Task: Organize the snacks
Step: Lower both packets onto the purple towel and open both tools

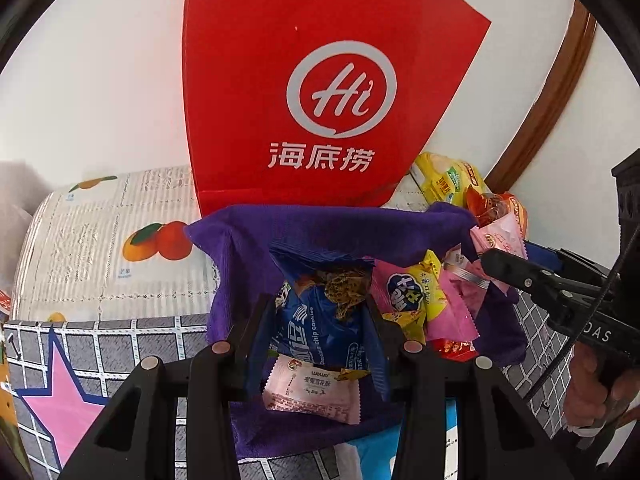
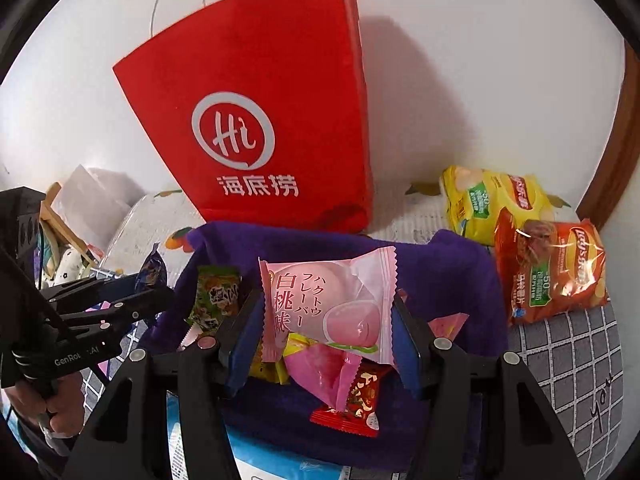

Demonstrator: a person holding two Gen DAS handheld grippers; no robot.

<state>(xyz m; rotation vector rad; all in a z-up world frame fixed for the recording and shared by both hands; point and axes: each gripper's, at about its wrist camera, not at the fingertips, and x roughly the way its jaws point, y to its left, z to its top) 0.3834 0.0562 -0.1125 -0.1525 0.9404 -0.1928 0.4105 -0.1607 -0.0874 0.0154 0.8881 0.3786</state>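
A purple cloth [image 1: 328,232] [image 2: 448,280] holds a pile of small snack packets. My left gripper [image 1: 320,312] is shut on a blue chocolate chip cookie packet [image 1: 320,328], above a pink-and-white packet [image 1: 312,392]. My right gripper [image 2: 326,312] is shut on a pink white-peach packet [image 2: 332,308] and holds it over the pile; it also shows in the left wrist view [image 1: 496,268]. A red paper bag [image 1: 320,80] [image 2: 272,128] stands behind the cloth. Below lie a pink packet [image 2: 320,368] and a red one [image 2: 352,408].
Yellow [image 2: 488,204] and orange [image 2: 548,272] chip bags lie at the right by the wall. A fruit-print mat [image 1: 112,240] and a grid-pattern cover with a pink star [image 1: 64,400] lie left. A wooden frame [image 1: 552,92] runs along the right.
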